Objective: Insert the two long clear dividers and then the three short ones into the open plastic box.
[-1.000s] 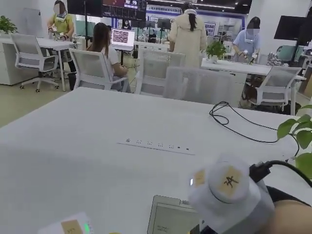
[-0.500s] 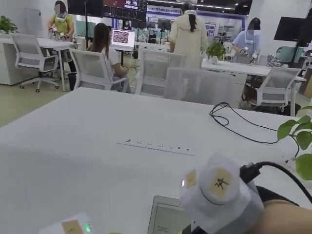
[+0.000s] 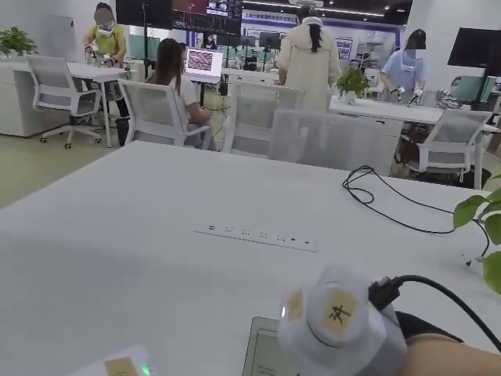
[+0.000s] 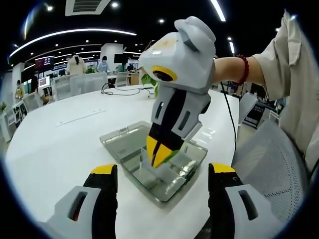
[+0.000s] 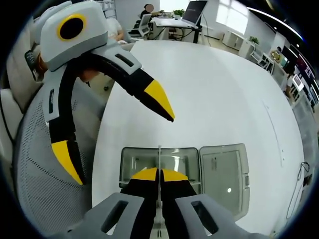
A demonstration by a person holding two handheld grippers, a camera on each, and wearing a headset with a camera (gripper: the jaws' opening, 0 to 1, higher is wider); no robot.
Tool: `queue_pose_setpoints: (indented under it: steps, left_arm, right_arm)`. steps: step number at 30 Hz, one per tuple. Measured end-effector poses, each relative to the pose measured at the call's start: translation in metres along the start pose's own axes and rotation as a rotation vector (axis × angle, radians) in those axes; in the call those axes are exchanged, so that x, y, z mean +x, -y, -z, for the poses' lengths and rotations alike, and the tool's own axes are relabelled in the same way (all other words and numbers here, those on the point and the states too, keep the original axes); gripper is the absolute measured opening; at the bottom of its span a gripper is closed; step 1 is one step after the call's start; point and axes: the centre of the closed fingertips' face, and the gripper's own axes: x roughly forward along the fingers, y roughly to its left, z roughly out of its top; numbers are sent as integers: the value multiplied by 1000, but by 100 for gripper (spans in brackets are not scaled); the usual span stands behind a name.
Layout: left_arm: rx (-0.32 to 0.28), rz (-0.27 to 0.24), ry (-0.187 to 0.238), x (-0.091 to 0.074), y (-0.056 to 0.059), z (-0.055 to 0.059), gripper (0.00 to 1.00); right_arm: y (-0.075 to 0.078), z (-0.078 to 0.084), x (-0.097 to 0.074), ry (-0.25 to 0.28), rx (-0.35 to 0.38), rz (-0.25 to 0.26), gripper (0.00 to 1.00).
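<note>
The open clear plastic box point(image 5: 142, 160) lies on the white table with its lid point(image 5: 224, 174) flat beside it. My right gripper point(image 5: 159, 172) is shut on a thin clear divider point(image 5: 158, 154), held edge-on over the box. In the left gripper view, the right gripper point(image 4: 158, 154) reaches down with its yellow tips inside the box point(image 4: 172, 186). My left gripper point(image 4: 163, 169) is open, its jaws wide apart in front of the box, with nothing between them. It hangs open over the table edge, the left gripper point(image 5: 119, 139) seen from the right one. The right gripper's back point(image 3: 337, 321) covers the box in the head view.
A power strip point(image 3: 254, 235) is set into the table point(image 3: 156, 258), with a black cable point(image 3: 391, 204) and a green plant point(image 3: 485, 227) at the right. Mesh chairs point(image 4: 279, 164) stand at the near edge. Several people work at desks beyond.
In the head view the right gripper has shifted a little to the left and lower over the box. The camera has also moved slightly.
</note>
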Motion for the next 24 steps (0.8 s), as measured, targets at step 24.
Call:
queue_pose_setpoints:
  steps: [24]
  left_arm:
    - [7,-4,7,-2,0,-4,75]
  right_arm:
    - [0,10,26,-76,-22,-8,2]
